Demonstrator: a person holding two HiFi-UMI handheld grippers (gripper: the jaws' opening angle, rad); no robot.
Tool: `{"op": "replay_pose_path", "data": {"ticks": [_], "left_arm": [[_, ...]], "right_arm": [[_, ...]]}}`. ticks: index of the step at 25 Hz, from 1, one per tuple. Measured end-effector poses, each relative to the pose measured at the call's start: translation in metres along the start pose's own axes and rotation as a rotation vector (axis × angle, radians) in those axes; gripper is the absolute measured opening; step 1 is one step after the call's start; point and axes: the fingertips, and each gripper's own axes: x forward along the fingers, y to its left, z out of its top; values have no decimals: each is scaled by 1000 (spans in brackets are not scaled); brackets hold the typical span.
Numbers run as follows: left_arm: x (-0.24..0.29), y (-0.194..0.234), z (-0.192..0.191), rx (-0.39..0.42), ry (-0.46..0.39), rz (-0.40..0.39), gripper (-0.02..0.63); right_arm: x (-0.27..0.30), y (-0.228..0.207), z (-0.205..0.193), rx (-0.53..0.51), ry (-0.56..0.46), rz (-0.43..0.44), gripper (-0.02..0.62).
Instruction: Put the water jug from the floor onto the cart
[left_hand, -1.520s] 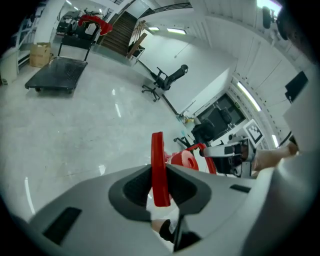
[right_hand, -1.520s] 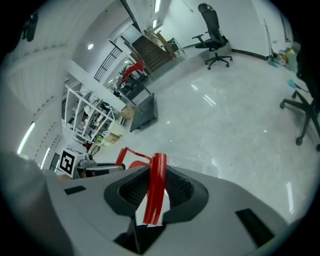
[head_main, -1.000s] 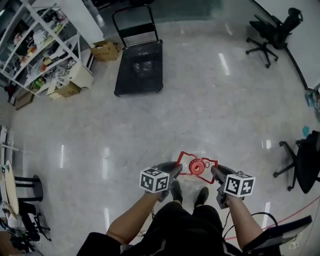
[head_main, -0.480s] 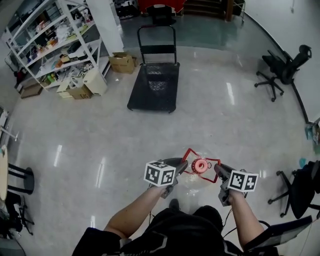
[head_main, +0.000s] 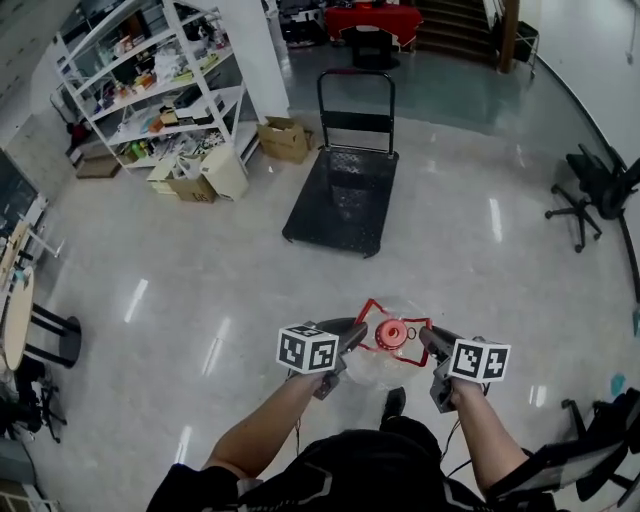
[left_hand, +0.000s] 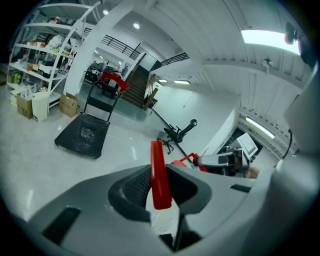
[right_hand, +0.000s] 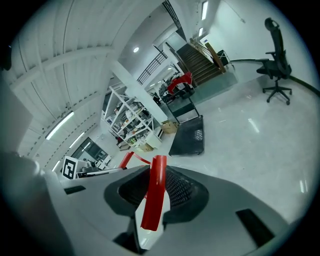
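Holding the water jug (head_main: 385, 362) off the floor, we have left claw (head_main: 352, 337) and right claw (head_main: 428, 340) clamped on its red handle (head_main: 372, 312); the cart (head_main: 345, 200) stands well ahead

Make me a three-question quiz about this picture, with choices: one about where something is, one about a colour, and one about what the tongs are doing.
1. Where is the cart?
A. On the floor ahead, beyond the jug
B. Stacked on the jug
C. Lying on its side

2. What colour is the jug's handle?
A. Blue
B. Red
C. Green

3. What are the left tongs and right tongs doing?
A. Both open and empty
B. Only the left grips
C. Each is shut on the handle

Answers: 1 A, the cart stands flat farther up the floor than the jug. 2 B, the frame round the cap is red. 3 C, each gripper view shows a red strip pinched between its pads.
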Motion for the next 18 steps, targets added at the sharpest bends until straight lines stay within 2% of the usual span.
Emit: {"op": "replay_pose_path", "data": {"ticks": [4, 9, 13, 18], "left_arm": [[14, 19, 46, -30, -60, 52, 83], [32, 53, 105, -26, -128, 111, 83], [49, 91, 150, -29, -147, 135, 83], [81, 142, 212, -35, -172, 106, 83]], "right_arm": [[30, -4, 56, -39, 22, 68, 91], [75, -8, 123, -122, 47, 134, 91], [121, -9, 167, -148, 61, 147, 91], [181, -18, 230, -142, 49, 125, 91]]}}
